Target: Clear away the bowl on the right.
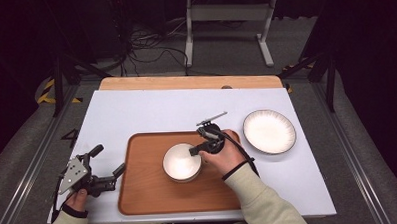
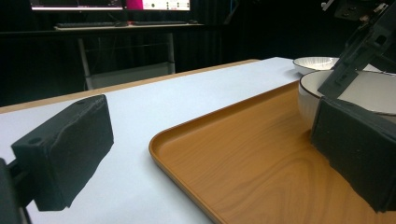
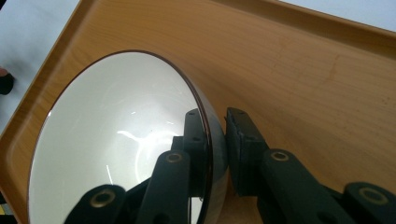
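**benchwatcher:** Right gripper (image 1: 197, 149) was clamped on the rim of the white bowl (image 1: 181, 161), one jaw inside and the other outside against the wall. You could see it really well in the right gripper view, where the rim of the bowl (image 3: 116, 140) ran straight between the two black jaws. Bowl sat on the wooden tray (image 1: 149, 189), roughly in the middle of it.

**plate_spinner:** And the left gripper (image 1: 108, 167)?

**benchwatcher:** Spread wide, holding nothing. It sat at the left edge of the tray, low over the white counter (image 1: 136, 109). In the left gripper view one jaw was over the counter (image 2: 163, 116) and the other over the tray (image 2: 261, 163), with the bowl (image 2: 373, 91) just behind that jaw.

**plate_spinner:** Anything else on there?

**benchwatcher:** Yeah, a white plate (image 1: 269, 131) with a dark rim, off the tray to its right, sitting directly on the counter. Well apart from the bowl.
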{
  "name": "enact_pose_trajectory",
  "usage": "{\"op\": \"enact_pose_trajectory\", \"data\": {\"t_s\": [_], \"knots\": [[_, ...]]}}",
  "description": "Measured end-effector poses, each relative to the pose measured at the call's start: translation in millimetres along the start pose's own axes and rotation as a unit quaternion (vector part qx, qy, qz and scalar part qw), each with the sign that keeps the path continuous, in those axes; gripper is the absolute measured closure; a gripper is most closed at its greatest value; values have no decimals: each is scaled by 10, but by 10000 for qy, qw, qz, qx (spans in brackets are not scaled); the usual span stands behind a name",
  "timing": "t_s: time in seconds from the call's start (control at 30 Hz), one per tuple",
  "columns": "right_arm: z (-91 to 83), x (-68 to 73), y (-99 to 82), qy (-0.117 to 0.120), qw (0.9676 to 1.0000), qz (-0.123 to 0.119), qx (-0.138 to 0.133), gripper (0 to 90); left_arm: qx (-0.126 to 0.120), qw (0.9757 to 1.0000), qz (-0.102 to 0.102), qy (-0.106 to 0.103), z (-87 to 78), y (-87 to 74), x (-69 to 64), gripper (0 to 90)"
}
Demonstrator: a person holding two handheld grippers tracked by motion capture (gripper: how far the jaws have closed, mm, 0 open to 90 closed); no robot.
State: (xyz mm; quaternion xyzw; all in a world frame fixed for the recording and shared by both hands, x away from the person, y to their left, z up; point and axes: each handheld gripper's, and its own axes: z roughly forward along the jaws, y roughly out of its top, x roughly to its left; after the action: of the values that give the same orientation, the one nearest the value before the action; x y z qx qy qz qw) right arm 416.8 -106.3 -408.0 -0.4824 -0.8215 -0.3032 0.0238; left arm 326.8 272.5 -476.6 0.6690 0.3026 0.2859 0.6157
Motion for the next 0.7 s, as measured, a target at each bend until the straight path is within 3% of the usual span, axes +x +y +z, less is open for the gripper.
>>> {"op": "enact_pose_trajectory", "data": {"t_s": [0.33,0.53,0.7], "knots": [[14,-46,-6,60,9999,57,69,760,2,10000,-1,-1,0,0,1,2],[-21,-68,2,60,10000,-45,-16,698,3,10000,0,0,0,0,0,2],[-90,-56,6,43,9995,-184,-256,664,6,10000,-2,0,1,1,2,2]]}}
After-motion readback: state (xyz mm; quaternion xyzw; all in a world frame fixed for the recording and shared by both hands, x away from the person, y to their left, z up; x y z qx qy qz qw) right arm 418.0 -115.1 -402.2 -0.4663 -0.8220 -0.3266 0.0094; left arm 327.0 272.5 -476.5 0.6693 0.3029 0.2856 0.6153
